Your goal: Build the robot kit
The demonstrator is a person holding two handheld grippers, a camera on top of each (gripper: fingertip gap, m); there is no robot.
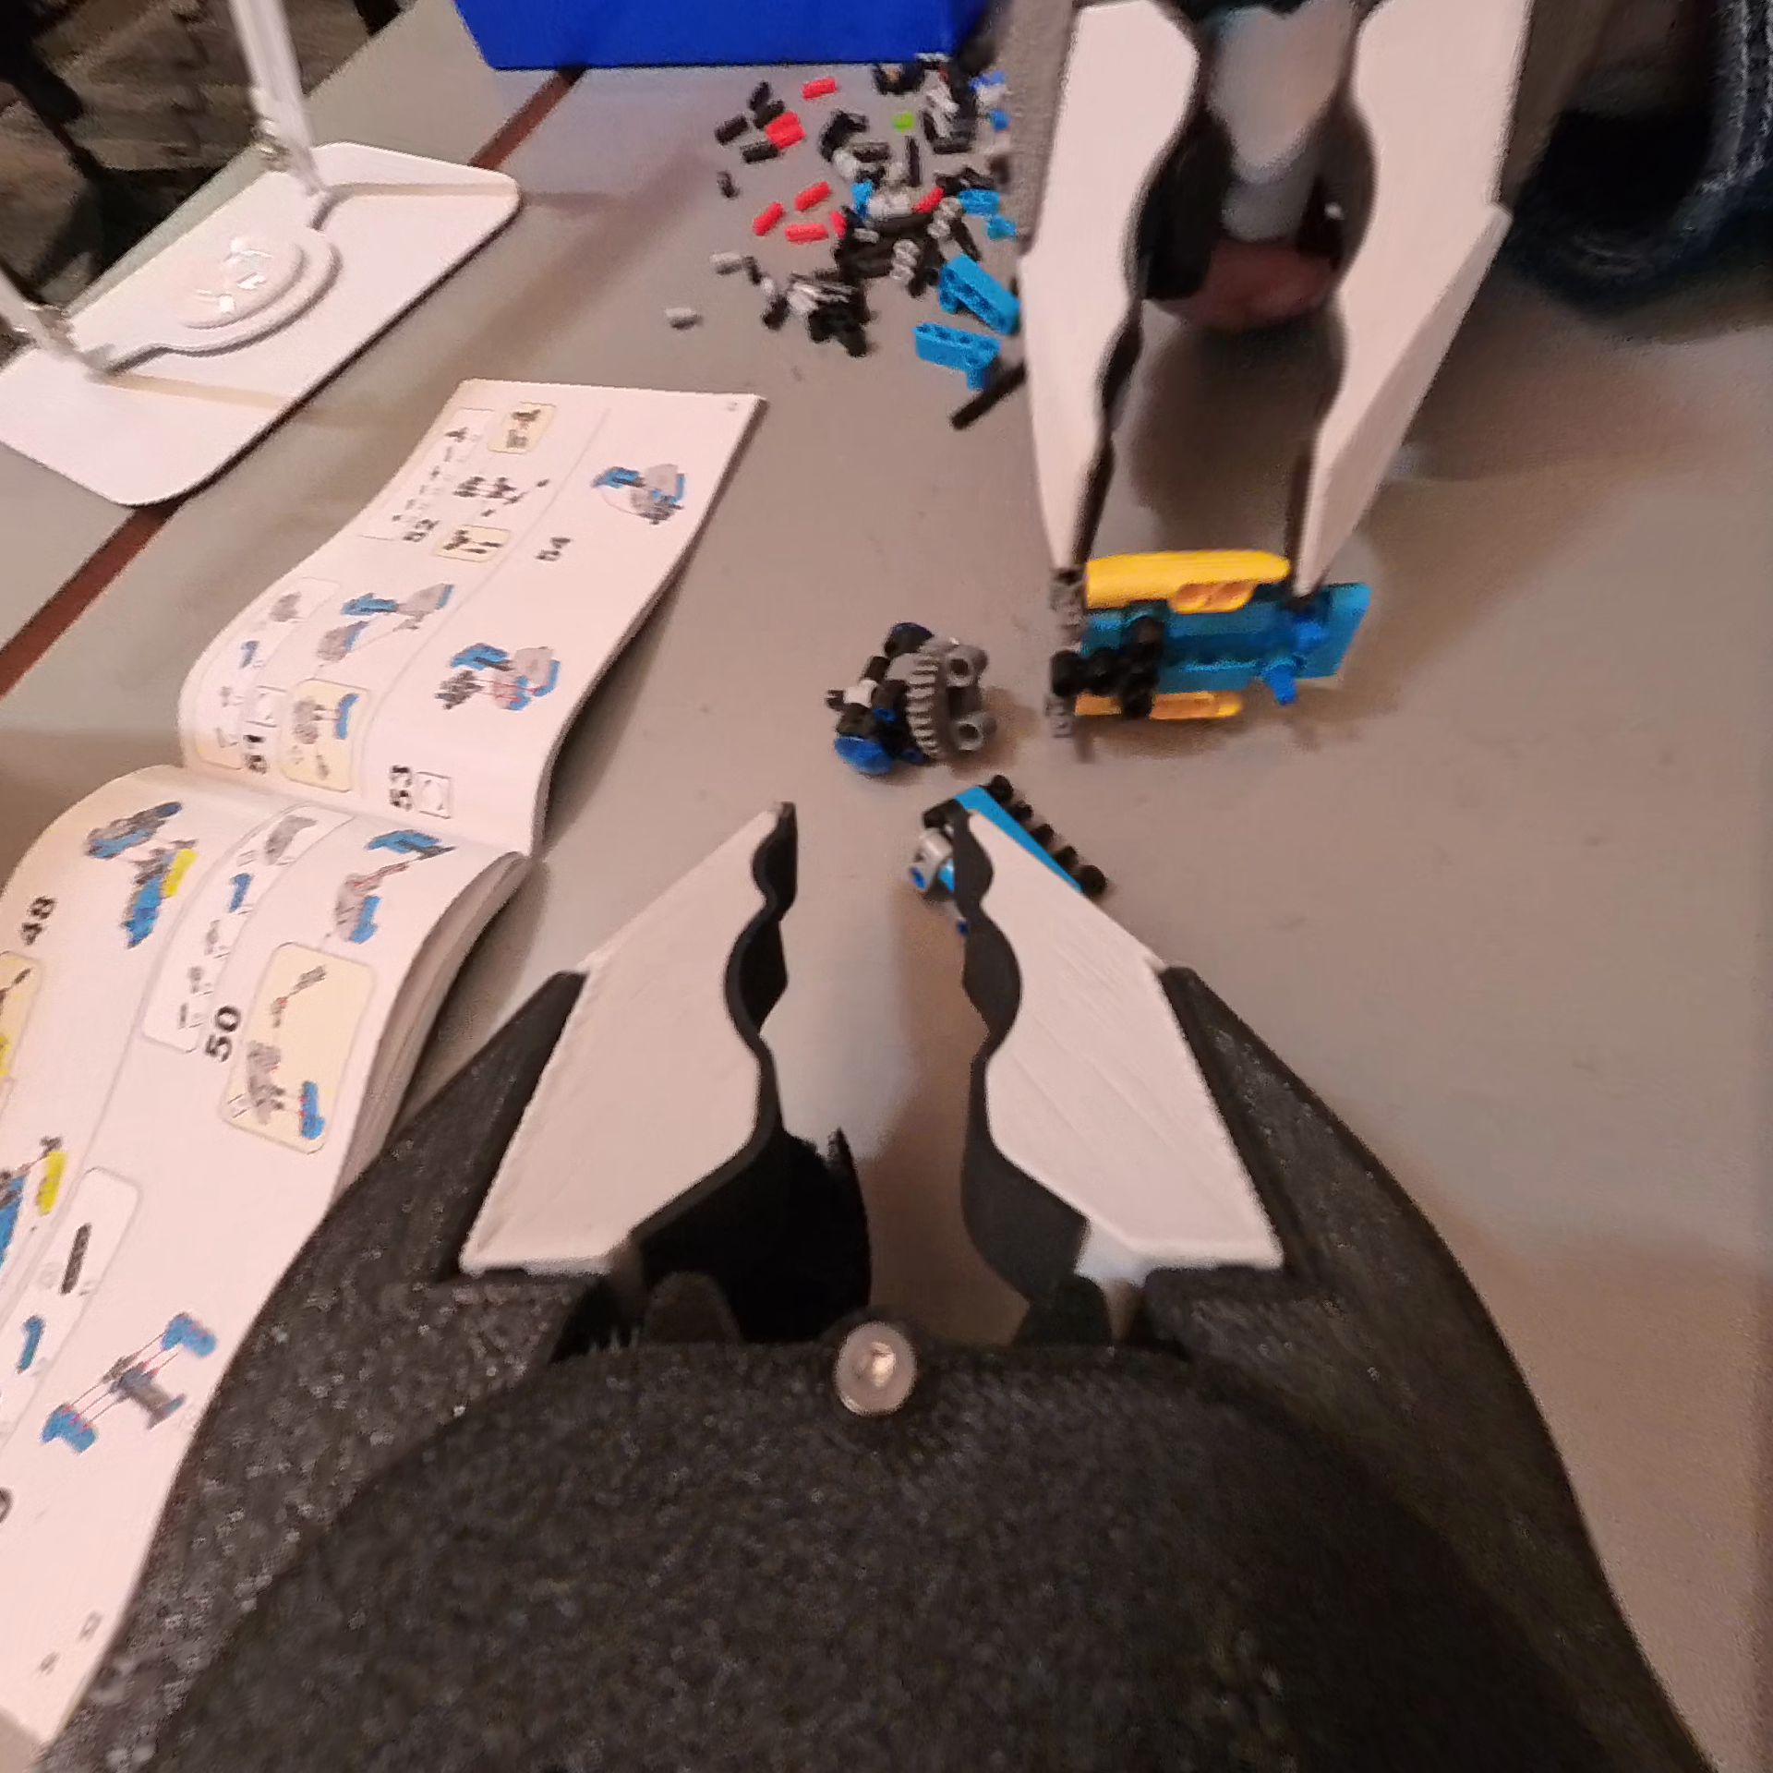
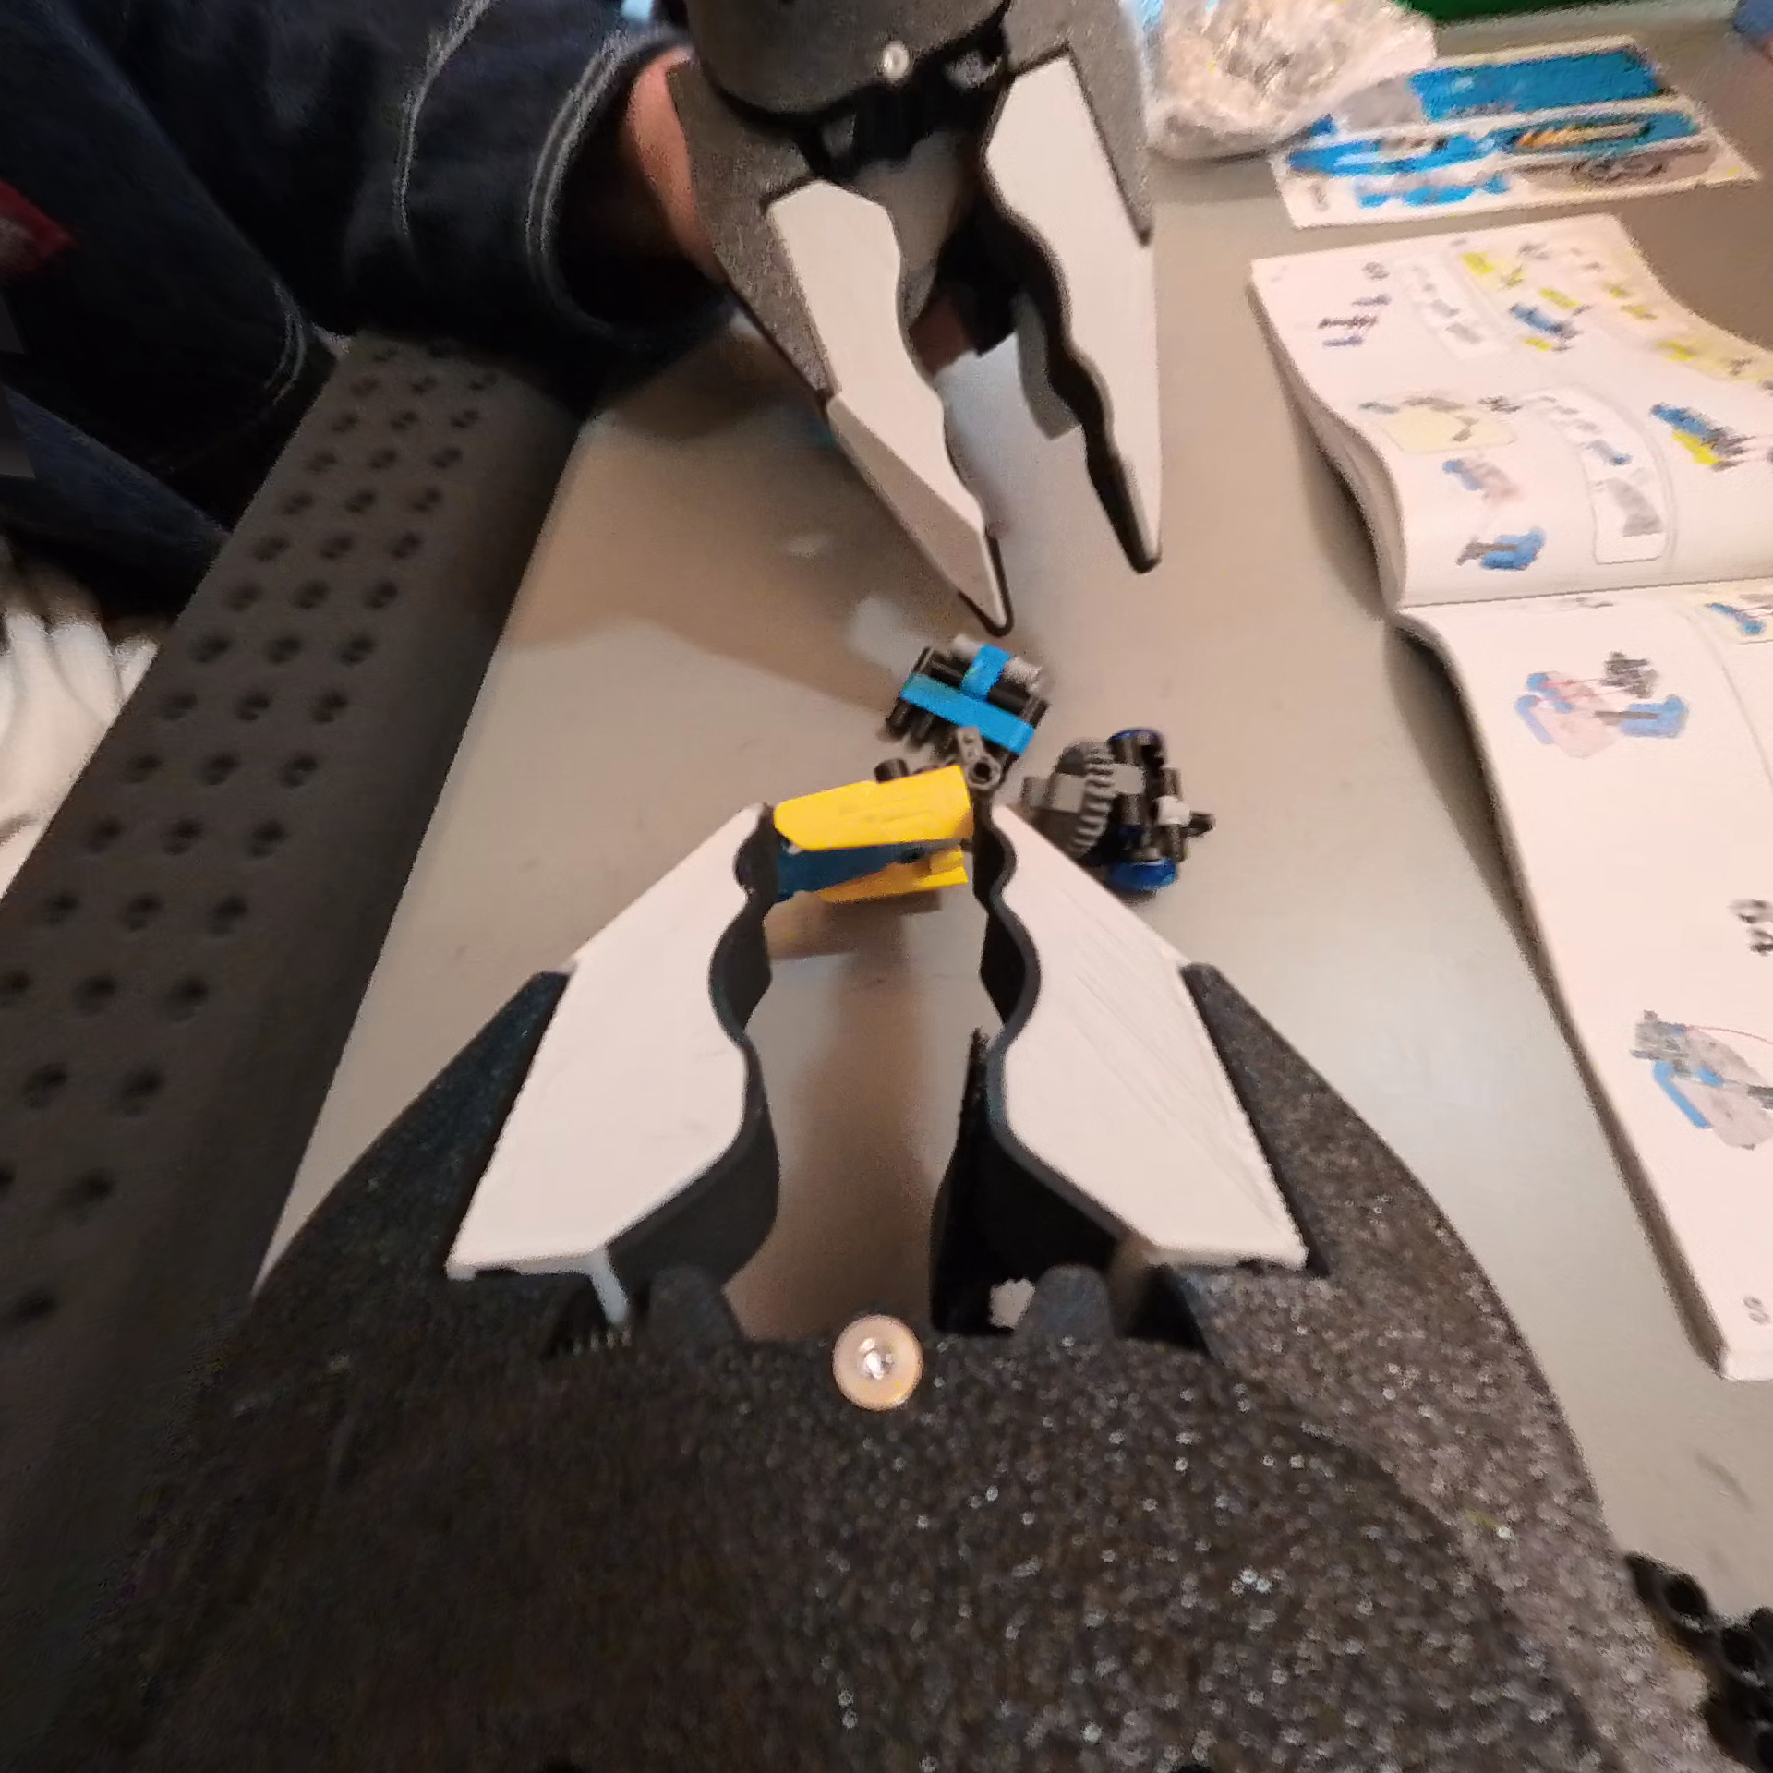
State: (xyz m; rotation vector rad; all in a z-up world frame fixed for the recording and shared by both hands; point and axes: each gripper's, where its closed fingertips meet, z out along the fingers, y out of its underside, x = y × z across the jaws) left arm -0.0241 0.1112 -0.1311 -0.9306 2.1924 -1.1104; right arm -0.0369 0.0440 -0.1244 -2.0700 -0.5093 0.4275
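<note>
Left wrist view shows the left gripper (image 1: 859, 844) with fingers apart and empty over the grey table (image 1: 1439, 959), its right fingertip just beside a small blue-and-black beam piece (image 1: 1017, 835), with the gear assembly (image 1: 911, 710) just ahead; a careless sweep could knock either loose piece away. Right wrist view shows the right gripper (image 2: 868, 844) clamped by its tips on the yellow-and-blue assembly (image 2: 873, 835), low over the table near the open instruction booklet (image 2: 1583, 672); so shallow a pinch could let it twist or slip out.
</note>
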